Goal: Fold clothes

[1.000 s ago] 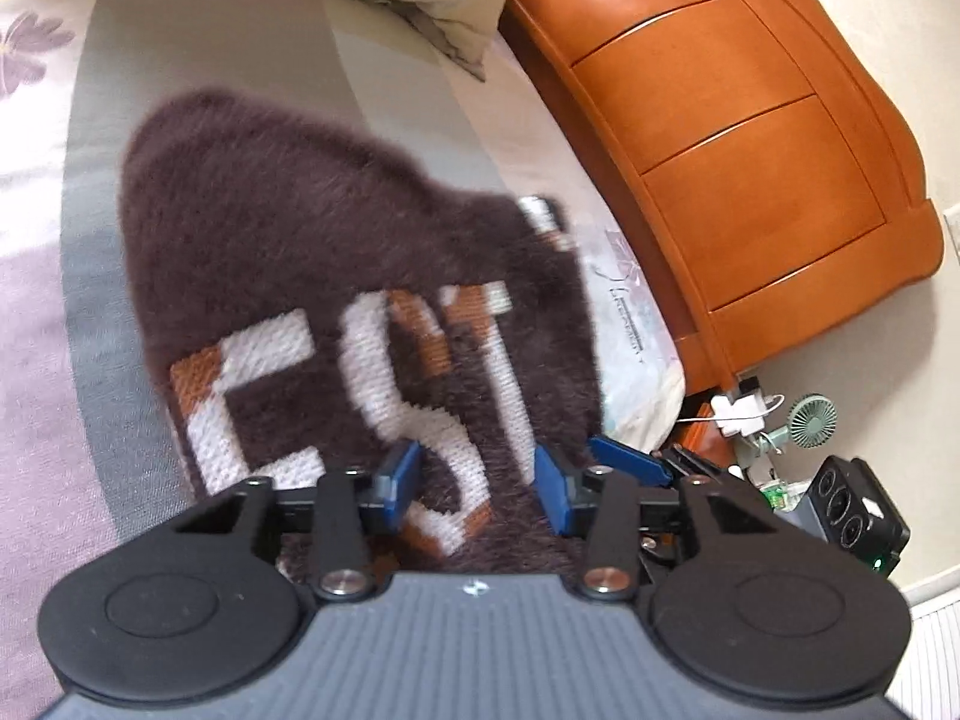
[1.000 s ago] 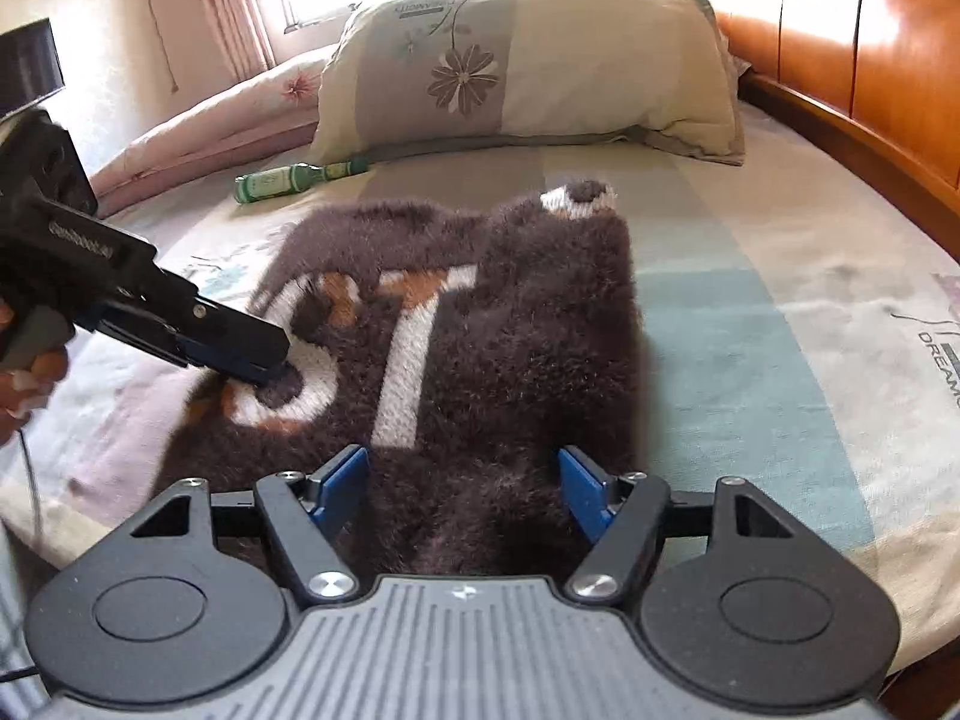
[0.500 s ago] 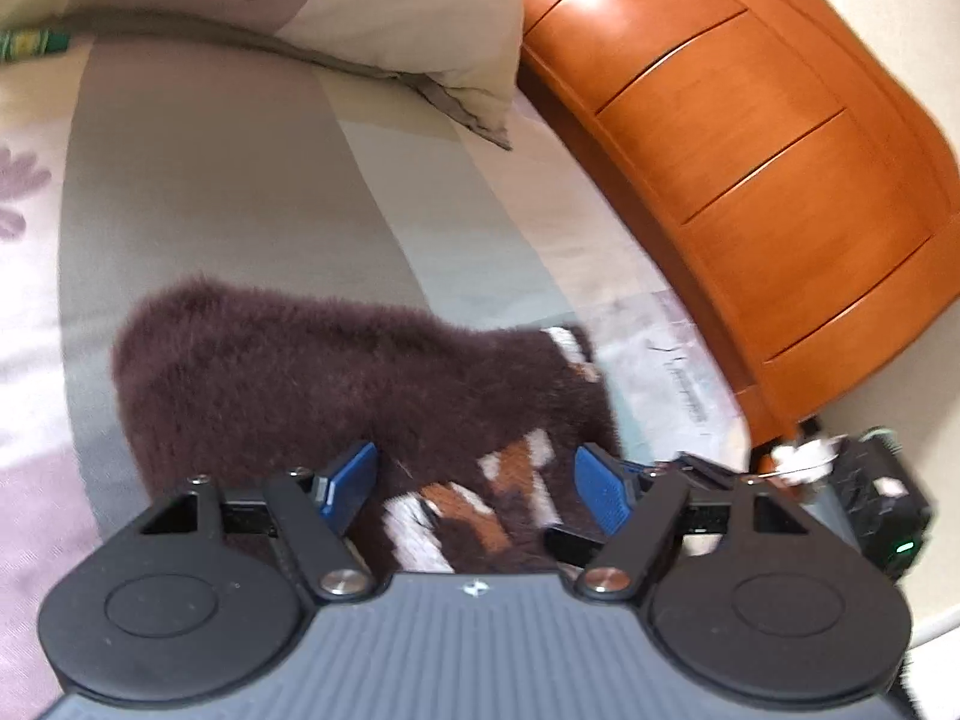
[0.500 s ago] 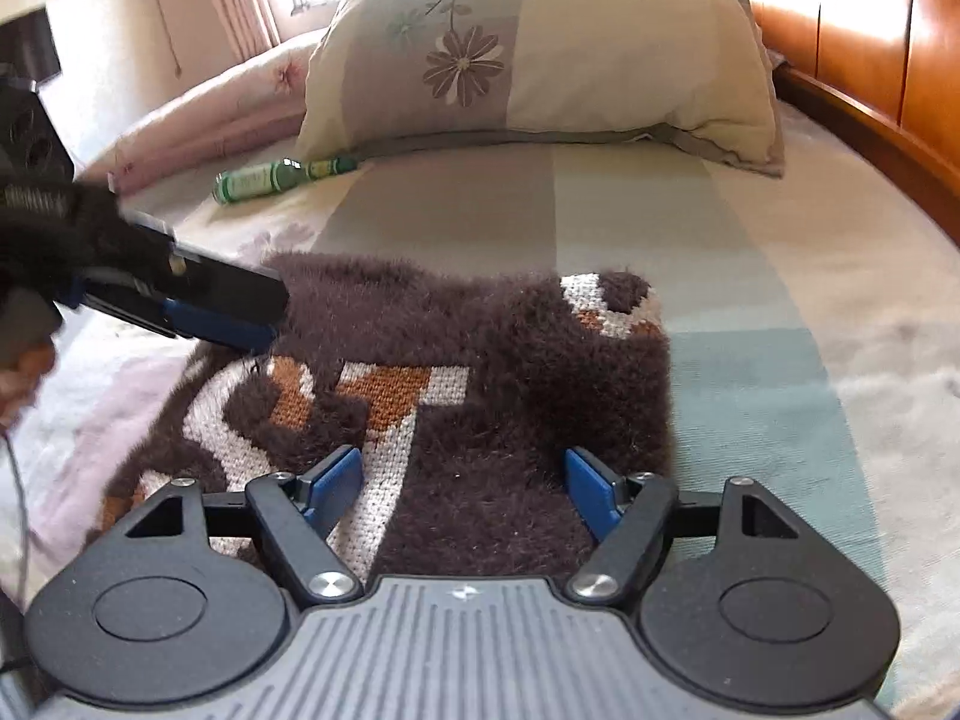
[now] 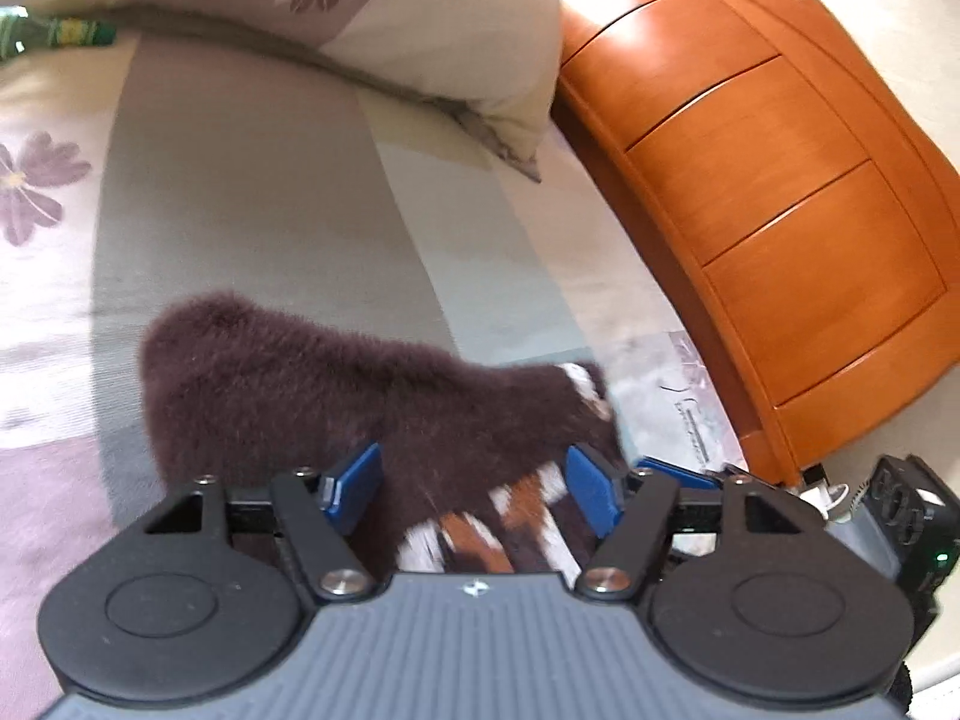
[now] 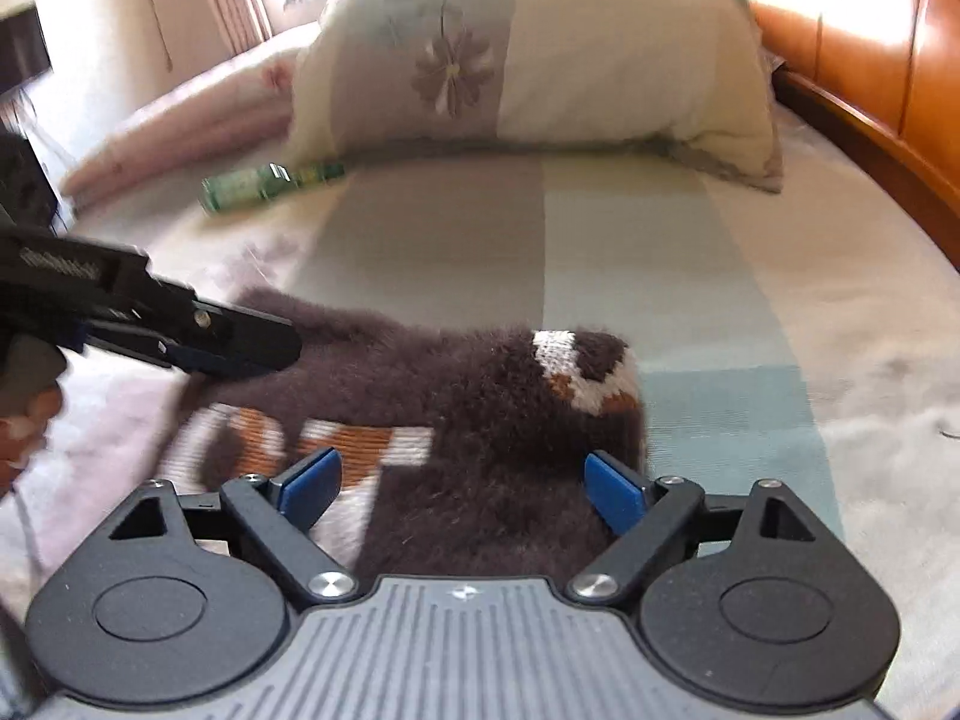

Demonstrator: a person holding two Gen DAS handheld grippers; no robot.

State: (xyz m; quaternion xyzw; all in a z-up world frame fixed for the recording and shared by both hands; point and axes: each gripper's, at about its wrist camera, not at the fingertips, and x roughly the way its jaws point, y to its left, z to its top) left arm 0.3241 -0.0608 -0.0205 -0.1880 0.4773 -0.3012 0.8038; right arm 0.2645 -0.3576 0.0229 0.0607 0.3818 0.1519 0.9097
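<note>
Both my tongs gape apart over the sweater (image 6: 480, 414): right gripper (image 6: 462, 483) at six o'clock, left gripper (image 6: 240, 351) reaching in level from nine.

Sweater (image 6: 480, 396) apparently folded shorter.

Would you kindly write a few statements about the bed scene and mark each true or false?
1. The brown sweater lies on the bed. True.
2. Both tongs are clamped on fabric. False: the left tongs and right tongs both stand open.
3. A green bottle lies near the pillow. True.
4. The pillow rests on top of the sweater. False: bare bedspread separates them.
5. A wooden headboard borders the bed. True.
</note>
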